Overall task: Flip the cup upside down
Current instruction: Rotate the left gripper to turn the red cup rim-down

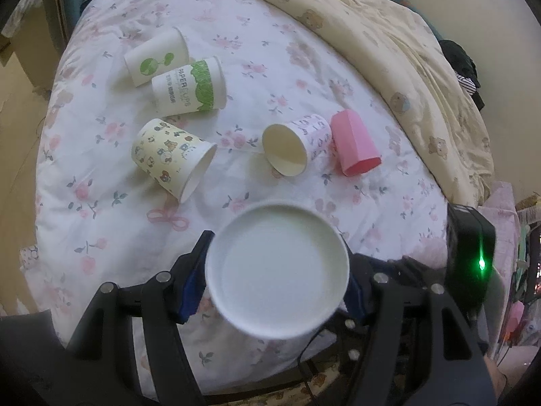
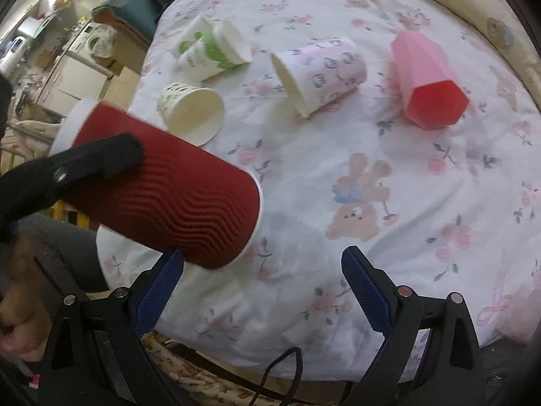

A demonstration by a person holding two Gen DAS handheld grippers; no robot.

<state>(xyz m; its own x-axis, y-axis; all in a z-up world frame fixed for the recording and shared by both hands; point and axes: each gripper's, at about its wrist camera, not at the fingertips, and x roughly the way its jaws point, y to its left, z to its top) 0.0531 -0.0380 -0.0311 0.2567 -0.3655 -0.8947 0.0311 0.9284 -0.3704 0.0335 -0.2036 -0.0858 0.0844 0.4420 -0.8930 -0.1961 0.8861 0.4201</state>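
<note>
My left gripper (image 1: 277,280) is shut on a red ribbed paper cup (image 2: 162,189) with a white rim. In the left wrist view I see only the cup's white round end (image 1: 277,270) facing the camera between the blue pads. In the right wrist view the red cup is held tilted above the bed's near left edge, with a black finger (image 2: 111,155) of the left gripper across it. My right gripper (image 2: 263,291) is open and empty, just right of the cup's lower end.
Several cups lie on their sides on the floral sheet (image 1: 253,50): two white-green ones (image 1: 189,84), a yellow cartoon one (image 1: 172,155), a white-pink one (image 1: 297,142) and a pink faceted one (image 1: 355,142). A cream quilt (image 1: 389,40) lies along the far right. Furniture stands off the bed's left (image 2: 67,67).
</note>
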